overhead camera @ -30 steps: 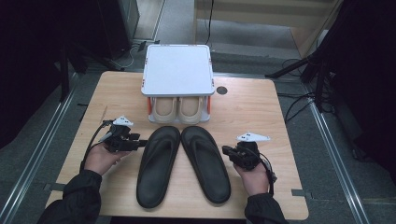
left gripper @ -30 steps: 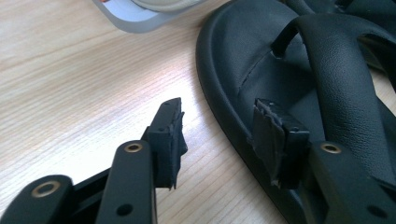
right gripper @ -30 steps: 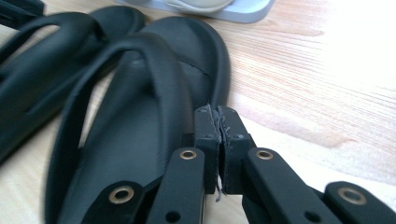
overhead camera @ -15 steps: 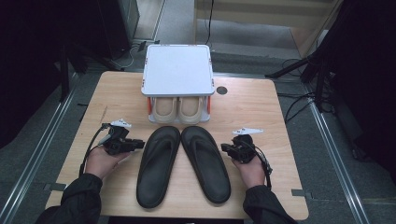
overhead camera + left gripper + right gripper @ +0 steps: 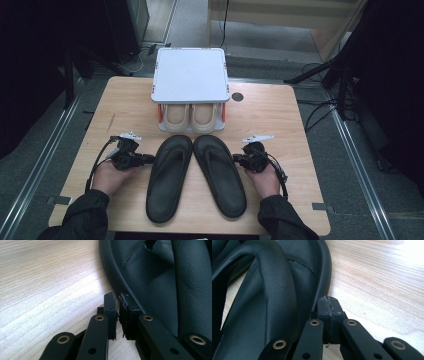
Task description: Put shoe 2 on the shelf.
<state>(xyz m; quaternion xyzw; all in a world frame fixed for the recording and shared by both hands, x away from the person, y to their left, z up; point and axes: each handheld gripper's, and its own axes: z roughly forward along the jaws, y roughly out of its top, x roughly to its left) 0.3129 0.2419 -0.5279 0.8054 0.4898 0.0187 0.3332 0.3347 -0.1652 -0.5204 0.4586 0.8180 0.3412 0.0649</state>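
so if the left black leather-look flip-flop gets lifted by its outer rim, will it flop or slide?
The left black leather-look flip-flop looks long, thin and flat, so it would probably sag at both ends. Its smooth rim may slip between narrow pads. On the pale wooden table it likely slides rather than tips. It cannot roll.

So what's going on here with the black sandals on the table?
A person sits at a wooden table with a gripper in each hand, working on a pair of black flip-flops lying side by side. The left gripper rests at the outer edge of the left flip-flop; its fingers have just been closing, nearly together, with nothing between them. The right gripper is shut and empty at the outer edge of the right flip-flop. Behind stands a white rack holding beige slippers.
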